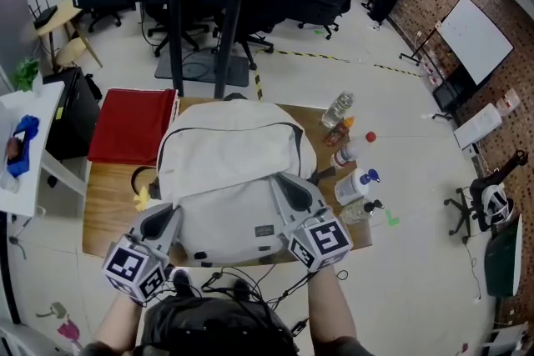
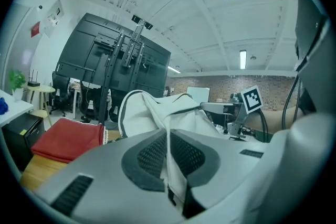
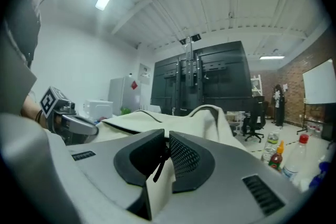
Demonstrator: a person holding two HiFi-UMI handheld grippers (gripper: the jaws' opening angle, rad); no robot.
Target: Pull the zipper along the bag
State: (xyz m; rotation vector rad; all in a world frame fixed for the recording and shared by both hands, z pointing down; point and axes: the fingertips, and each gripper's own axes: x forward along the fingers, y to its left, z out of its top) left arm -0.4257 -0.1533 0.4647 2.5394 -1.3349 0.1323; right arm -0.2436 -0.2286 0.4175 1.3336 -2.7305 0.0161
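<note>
Bag (image 1: 229, 179) lies mid-bench, covering most of it. Right gripper (image 3: 167, 140) is clenched on the dark zipper pull (image 3: 159, 167) at the bag's near right side. Left gripper (image 2: 168, 139) pinches bag cloth at near left, bracing. Pull looks early in its run, so most of the zipper is likely left. Bottles (image 1: 342, 108) stand along the right edge of the bench (image 1: 104, 204).

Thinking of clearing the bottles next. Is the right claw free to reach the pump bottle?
Probably not: the right claw is shut on the zipper pull of the bag. The pump bottle stands close by, seemingly unblocked.
</note>
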